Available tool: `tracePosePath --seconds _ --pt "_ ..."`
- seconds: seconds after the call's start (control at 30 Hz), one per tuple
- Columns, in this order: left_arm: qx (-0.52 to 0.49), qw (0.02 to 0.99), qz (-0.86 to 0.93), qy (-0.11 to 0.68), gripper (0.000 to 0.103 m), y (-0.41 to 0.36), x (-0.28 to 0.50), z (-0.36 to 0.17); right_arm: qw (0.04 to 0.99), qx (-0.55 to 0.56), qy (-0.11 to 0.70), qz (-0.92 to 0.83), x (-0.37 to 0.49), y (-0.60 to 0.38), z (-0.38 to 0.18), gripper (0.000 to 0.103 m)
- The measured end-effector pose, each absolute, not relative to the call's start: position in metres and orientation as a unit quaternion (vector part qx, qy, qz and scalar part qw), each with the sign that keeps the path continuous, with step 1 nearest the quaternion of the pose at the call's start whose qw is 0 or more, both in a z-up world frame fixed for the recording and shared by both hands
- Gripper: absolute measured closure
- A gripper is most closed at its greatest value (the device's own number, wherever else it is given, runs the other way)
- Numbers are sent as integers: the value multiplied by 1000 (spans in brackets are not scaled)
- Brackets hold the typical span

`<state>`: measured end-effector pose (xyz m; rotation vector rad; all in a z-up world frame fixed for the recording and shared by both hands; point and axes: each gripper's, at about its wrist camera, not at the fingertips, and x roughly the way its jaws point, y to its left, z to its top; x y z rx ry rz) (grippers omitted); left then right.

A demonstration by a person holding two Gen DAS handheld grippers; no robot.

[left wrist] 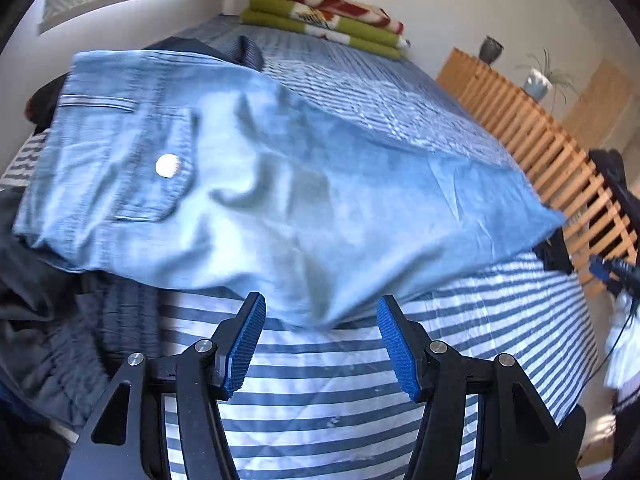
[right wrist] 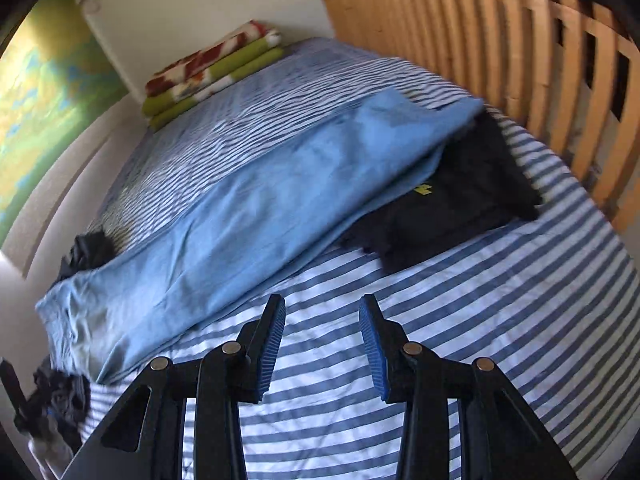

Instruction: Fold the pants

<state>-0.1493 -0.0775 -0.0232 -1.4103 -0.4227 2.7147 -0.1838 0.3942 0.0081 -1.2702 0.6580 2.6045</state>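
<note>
On the striped bed (left wrist: pixel 320 412), item one: pants (left wrist: pixel 256 184), light blue, lying lengthwise, laid leg over leg as far as I can judge. Waist end with a buttoned back pocket (left wrist: pixel 160 168) sits at the left in the left wrist view; the leg ends reach toward the wooden slatted footboard (right wrist: pixel 520 60) and lie on a black garment (right wrist: pixel 460 200).

Handling, my judgement: soft, thin woven cloth, light, limp, creasing readily; not fragile, not slippery against the ribbed pads. It will sag between two holds and drag the dark clothes beneath if pulled flat.

Where to take hold, my judgement: leg hems with one claw, near long edge or waistband with the other, pinching all layers together.

Left claw (left wrist: pixel 320 344): jaws well apart, nothing between them, hovering just short of the near edge of the pants.

Right claw (right wrist: pixel 322 344): jaws partly apart, empty, over bare sheet, clear of the cloth.

Other: folded green-and-red blanket (left wrist: pixel 324 16) at the far end of the bed.
</note>
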Motion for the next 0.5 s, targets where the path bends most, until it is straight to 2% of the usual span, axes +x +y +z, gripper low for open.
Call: tracePosePath --seconds 0.23,0.37,0.5 --pt "-482 94 867 -85 41 35 -210 -22 156 -390 317 850 -213 518 -2 68" --pt "-500 136 850 -99 41 90 -250 -23 108 -380 393 831 -244 559 -16 68" --pt "-533 158 827 -81 41 136 -275 -54 142 -384 386 827 -288 579 -20 68"
